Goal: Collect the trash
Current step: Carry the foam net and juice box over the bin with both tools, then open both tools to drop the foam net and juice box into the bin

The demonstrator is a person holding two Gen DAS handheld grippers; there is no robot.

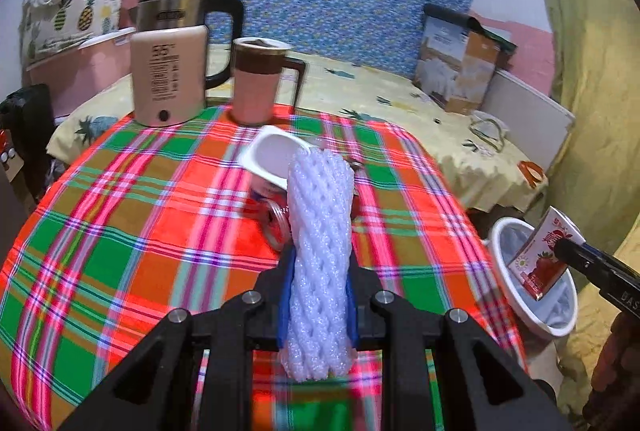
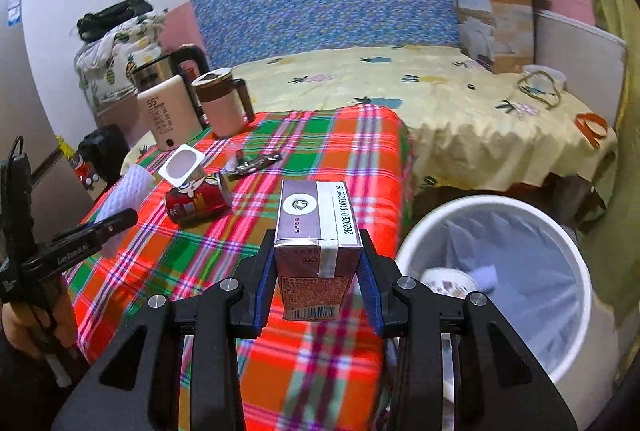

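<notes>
My left gripper (image 1: pixel 318 271) is shut on a white foam fruit net (image 1: pixel 320 251), squeezed between its blue pads above the plaid tablecloth (image 1: pixel 140 211). My right gripper (image 2: pixel 316 271) is shut on a small drink carton (image 2: pixel 314 231), held near the table's right edge beside the white trash bin (image 2: pixel 500 271). In the left wrist view the same carton (image 1: pixel 544 255) hangs over the bin (image 1: pixel 516 291). A white yogurt cup (image 2: pixel 182 165) and a red can (image 2: pixel 198 201) lie on the cloth. The left gripper with the foam net (image 2: pixel 124 197) shows at the left of the right wrist view.
A beige kettle (image 1: pixel 168 71) and a pink mug (image 1: pixel 260 83) stand at the table's far edge. Small wrappers (image 2: pixel 256 163) lie mid-table. A bed with a yellow sheet (image 2: pixel 440 111) is behind, with a cardboard box (image 2: pixel 496 23). The bin has a liner and some trash inside.
</notes>
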